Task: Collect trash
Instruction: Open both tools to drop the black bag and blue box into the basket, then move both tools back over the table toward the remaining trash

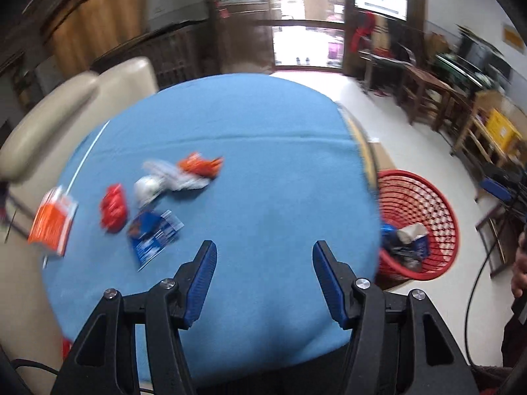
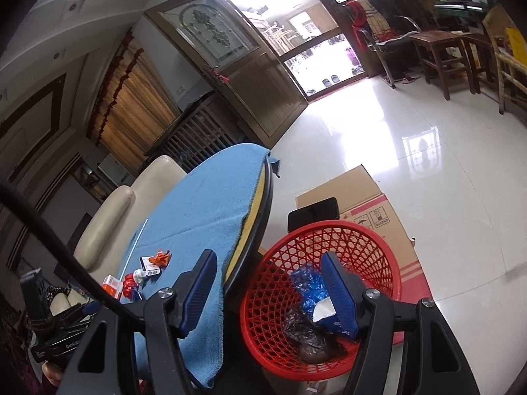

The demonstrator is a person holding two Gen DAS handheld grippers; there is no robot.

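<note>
Several pieces of trash lie on the blue-clothed round table: an orange box, a red crumpled wrapper, a blue wrapper, a white wad and an orange-and-white wrapper. My left gripper hangs open over the bare cloth to their right, nothing between its fingers. The red mesh basket stands on the floor beside the table, holding blue and dark wrappers. My right gripper is open above the table edge and basket, holding nothing.
A cream sofa sits behind the table. A cardboard box lies on the floor past the basket. Wooden stools and chairs line the right wall. A black cable crosses the right wrist view. White tiled floor stretches to the doorway.
</note>
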